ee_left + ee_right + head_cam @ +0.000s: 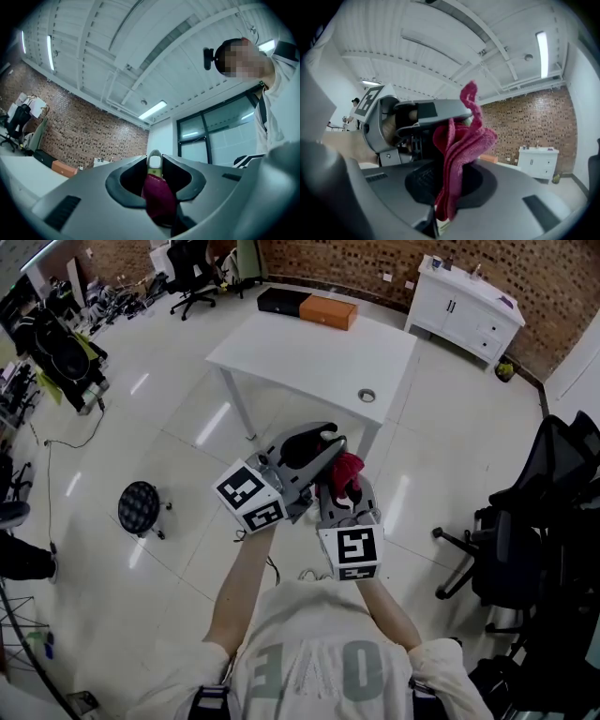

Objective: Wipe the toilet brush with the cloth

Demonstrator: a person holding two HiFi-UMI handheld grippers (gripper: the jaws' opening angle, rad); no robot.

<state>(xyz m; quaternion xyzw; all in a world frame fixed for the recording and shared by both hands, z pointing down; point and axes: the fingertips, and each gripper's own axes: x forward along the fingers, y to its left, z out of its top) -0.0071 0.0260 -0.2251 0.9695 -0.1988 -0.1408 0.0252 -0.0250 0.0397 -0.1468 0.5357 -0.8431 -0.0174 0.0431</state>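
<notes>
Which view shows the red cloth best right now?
Right gripper view: the cloth hangs pinched in the right gripper, folds plain. Head view shows only a small red patch. Left gripper view shows likely the brush handle, not cloth.

Worktop (pixel 309 357): white, dead ahead.
Beyond it: orange box (pixel 328 311) beside black box (pixel 281 301).
Stool (pixel 141 507): black, left.
Cabinet (pixel 473 307): white, against brick wall (pixel 375 259).

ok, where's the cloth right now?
Head view, centre: the red cloth is clamped in the right gripper, bunched against the left gripper, which holds the toilet brush, above the floor near the white table.
</notes>
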